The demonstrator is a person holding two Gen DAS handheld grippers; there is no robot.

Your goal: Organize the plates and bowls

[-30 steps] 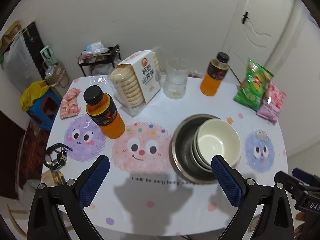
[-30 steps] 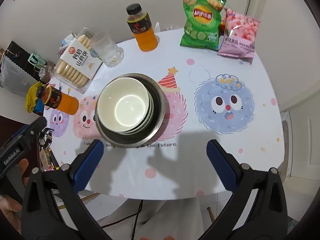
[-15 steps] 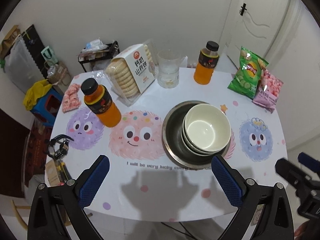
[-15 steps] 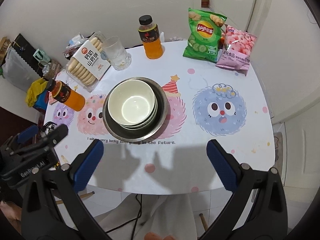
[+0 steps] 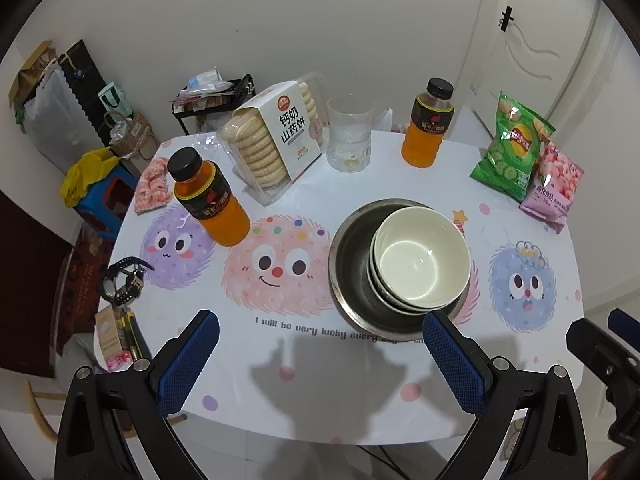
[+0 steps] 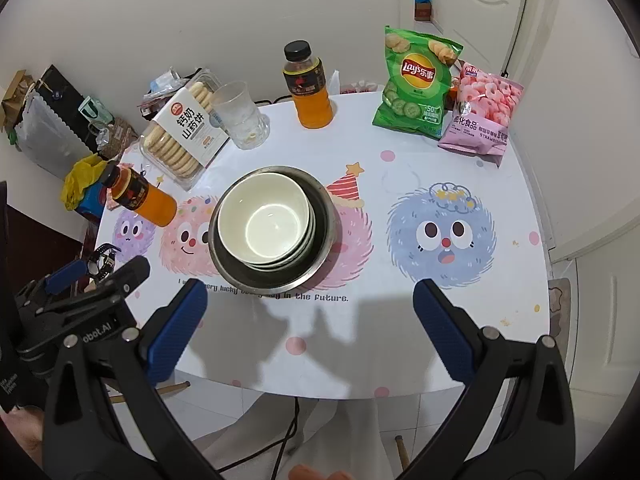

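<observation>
right now the stack of cream bowls (image 5: 420, 258) sits inside the steel basin (image 5: 352, 264), pushed toward the basin's right side in the left wrist view, and the basin stands on the counter (image 5: 320, 380) over the pink fuzzy face printed on its cloth. at least three bowl rims show nested one in another, the top bowl empty

taking the basin as the landmark: beyond it to the left lies the biscuit box (image 5: 276, 140), propped at a tilt, with a clear drinking glass (image 5: 350, 134) just beside the box. further right past the glass stands an orange drink bottle (image 5: 428, 124) upright. a second orange drink bottle (image 5: 208, 200) stands left of the basin, between it and a wristwatch (image 5: 122, 282) at the counter's left edge. right of the basin and well apart from it, a green crisp bag (image 6: 416, 84) leans with a pink strawberry snack bag (image 6: 480, 112) touching its side

the left tool (image 5: 320, 356) hangs on the near side of the basin, its blue-padded fingers (image 5: 188, 364) spread wide and pinching nothing; its right finger overlaps the basin's near rim in the picture, though i cannot tell if it touches. the right tool (image 6: 308, 326) hovers near the basin too, fingers (image 6: 442, 328) spread just as wide, nothing between them. in the right wrist view the left tool's black body shows at the lower left
</observation>
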